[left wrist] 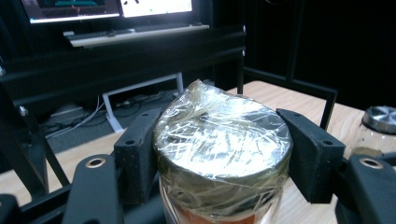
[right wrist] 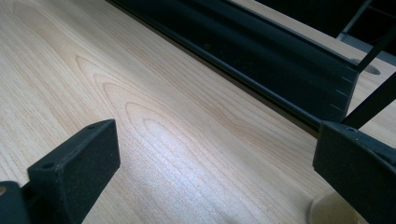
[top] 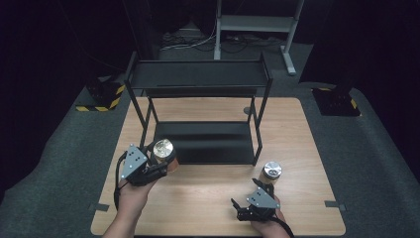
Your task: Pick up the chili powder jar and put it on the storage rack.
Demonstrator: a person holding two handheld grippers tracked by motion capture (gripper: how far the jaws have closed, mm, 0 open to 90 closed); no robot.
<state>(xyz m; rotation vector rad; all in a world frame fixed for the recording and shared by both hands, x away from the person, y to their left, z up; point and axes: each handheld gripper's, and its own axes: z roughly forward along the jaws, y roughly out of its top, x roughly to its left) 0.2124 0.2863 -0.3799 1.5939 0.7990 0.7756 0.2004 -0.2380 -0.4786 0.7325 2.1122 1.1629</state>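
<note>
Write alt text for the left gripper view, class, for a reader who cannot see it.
A jar with a metal lid under crinkled clear wrap sits clamped between the left gripper's two black jaws. Behind it stand a black rack's frame and the wooden table, with a second jar at the right edge.
</note>
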